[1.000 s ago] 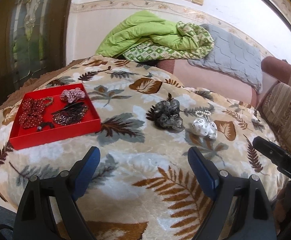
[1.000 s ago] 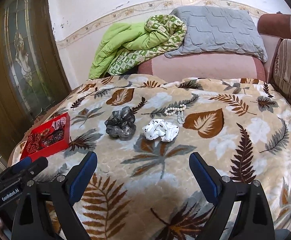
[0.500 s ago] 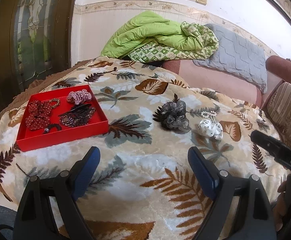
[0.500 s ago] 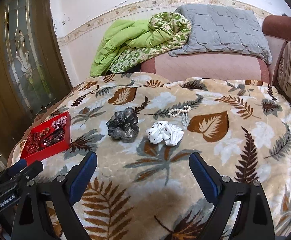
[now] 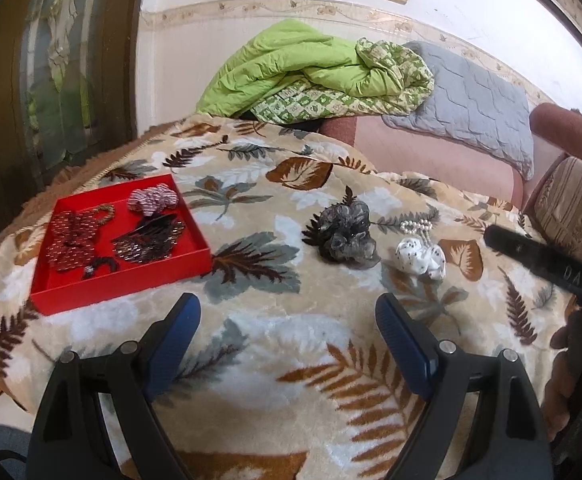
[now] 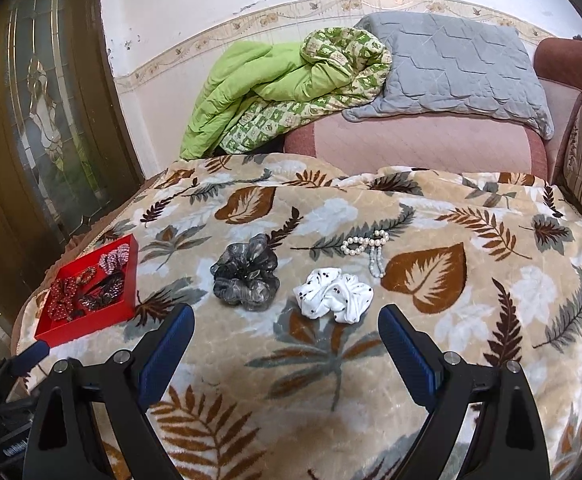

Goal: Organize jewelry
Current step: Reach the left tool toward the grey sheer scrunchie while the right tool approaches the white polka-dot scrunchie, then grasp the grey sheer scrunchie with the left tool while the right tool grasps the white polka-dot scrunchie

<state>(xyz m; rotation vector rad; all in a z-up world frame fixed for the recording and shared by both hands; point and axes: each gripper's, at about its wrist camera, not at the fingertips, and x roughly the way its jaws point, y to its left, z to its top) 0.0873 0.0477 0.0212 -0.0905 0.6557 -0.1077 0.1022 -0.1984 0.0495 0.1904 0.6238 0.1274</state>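
Both hand-held grippers are seen spread wide and empty: left hand-held gripper [image 5: 287,344], right hand-held gripper [image 6: 287,344], each held above the near edge of the leaf-print blanket [image 6: 471,320] on the bed.

Red tray [image 5: 131,284] is noted at far left, already holding several hair pieces. Three items lie loose on the blanket: grey scrunchie [image 6: 246,278], white dotted scrunchie [image 6: 335,294] just beside it, pearl bracelet [image 6: 365,248] behind.

Judged next: the white scrunchie, nearest the right jaws. It should be approached from above and pinched across its bunched middle, so that plush pile is not caught with it.
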